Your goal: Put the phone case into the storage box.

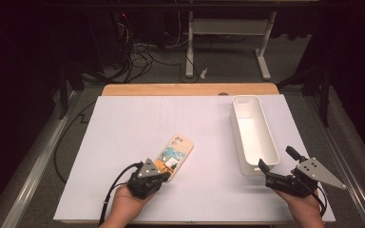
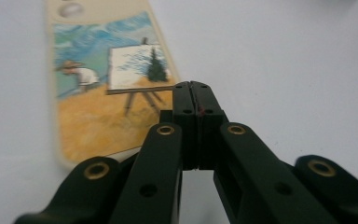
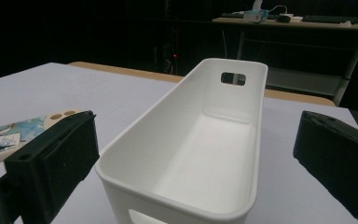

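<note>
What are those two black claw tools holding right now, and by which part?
Nothing. The left gripper has its jaws shut empty beside the phone case; the right gripper is open before the white bin.

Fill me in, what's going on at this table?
A person works a gripper in each hand. The left gripper, fingers shut with nothing between them, sits at the near end of a phone case lying flat on the white table cover. The right gripper is open, facing the near end of an empty white bin.
</note>
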The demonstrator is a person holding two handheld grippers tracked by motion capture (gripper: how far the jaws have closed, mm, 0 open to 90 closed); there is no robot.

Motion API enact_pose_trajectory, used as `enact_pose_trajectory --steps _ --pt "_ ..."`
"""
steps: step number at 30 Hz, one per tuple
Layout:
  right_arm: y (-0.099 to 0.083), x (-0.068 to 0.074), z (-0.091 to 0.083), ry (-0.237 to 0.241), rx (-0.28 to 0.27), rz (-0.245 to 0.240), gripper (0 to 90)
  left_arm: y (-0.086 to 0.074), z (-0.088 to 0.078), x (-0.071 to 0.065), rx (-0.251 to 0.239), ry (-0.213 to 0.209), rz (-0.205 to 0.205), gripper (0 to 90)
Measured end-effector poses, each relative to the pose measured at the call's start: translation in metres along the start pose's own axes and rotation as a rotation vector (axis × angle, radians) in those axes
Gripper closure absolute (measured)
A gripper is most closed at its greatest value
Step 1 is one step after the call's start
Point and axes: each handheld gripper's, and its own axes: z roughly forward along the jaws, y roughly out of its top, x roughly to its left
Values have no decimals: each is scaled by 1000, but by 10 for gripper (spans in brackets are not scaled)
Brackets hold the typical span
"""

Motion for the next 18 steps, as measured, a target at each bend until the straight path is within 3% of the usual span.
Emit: enact_pose_trajectory --steps 5,9,10,12,13,18 --pt "0 1 1 0 2 -4 5 -13 -28 21 -81 36 -71 897" --pt "1 2 1 -1 1 -6 5 -21 -40 31 -116 69 -93 896" --pt "0 2 1 0 3 -6 5 -30 -48 38 -156 100 -122 893" --pt "0 2 1 0 4 -7 5 -33 -50 41 -172 102 -142 877" --pt "0 3 2 -1 5 -11 5 -39 -52 47 -173 126 -146 862" --pt "0 4 2 -1 7 -10 5 -43 -48 51 -178 162 -135 798"
